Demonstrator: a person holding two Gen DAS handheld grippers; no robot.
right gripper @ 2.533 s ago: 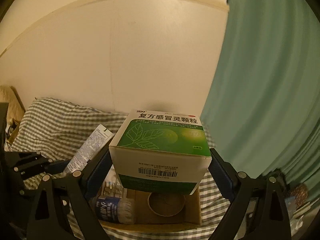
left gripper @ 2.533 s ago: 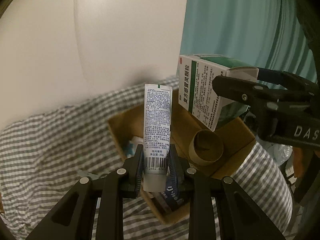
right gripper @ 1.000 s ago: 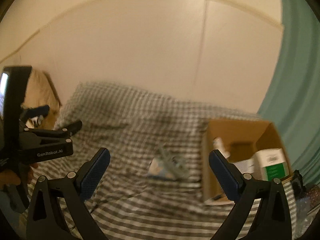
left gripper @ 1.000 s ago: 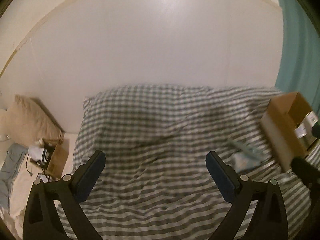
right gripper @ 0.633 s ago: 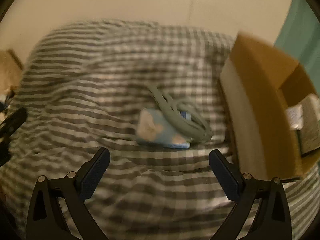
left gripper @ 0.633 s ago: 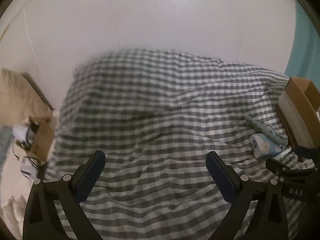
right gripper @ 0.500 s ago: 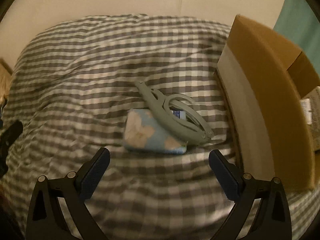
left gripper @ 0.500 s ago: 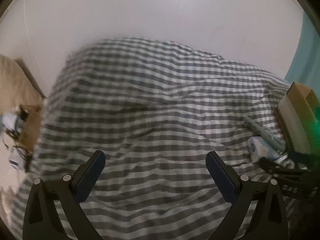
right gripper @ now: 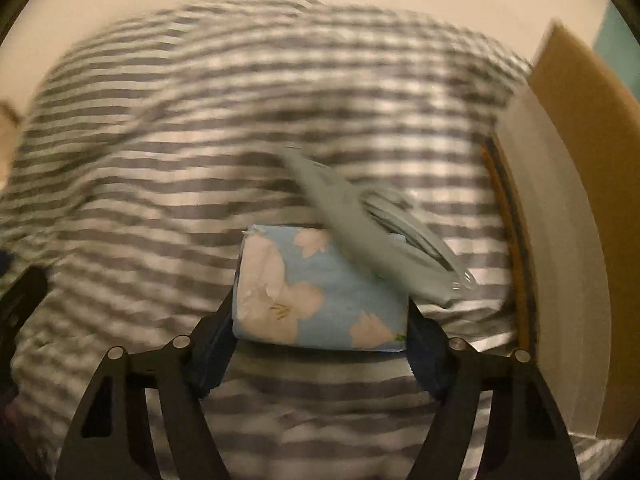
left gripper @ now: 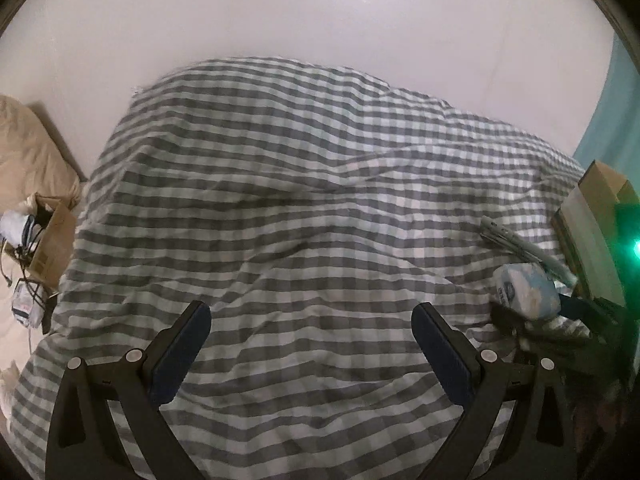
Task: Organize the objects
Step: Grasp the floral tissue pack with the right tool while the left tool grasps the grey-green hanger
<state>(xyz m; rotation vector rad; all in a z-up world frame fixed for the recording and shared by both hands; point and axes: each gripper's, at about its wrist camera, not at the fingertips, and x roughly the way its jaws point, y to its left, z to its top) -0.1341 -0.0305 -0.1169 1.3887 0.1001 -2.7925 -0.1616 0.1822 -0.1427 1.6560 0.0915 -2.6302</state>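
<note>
A blue tissue pack with pale flowers (right gripper: 320,292) lies on the checked bedspread (right gripper: 200,140). My right gripper (right gripper: 320,344) has closed on the pack, one finger against each side. A grey-green plastic hanger clip (right gripper: 372,236) rests across the pack's far right corner. The pack also shows in the left wrist view (left gripper: 524,288), with the clip (left gripper: 520,244) beside it. My left gripper (left gripper: 312,352) is open and empty over the bedspread (left gripper: 280,200). The cardboard box (right gripper: 568,168) stands to the right.
The cardboard box (left gripper: 596,232) sits at the bed's right edge by a teal curtain (left gripper: 612,92). A white wall runs behind the bed. On the floor at the left are a small carton with cables (left gripper: 44,236) and a beige pillow (left gripper: 28,148).
Both grippers let go of the tube and the medicine box and swung left from the box. My right gripper has moved down to the tissue pack and closed on it.
</note>
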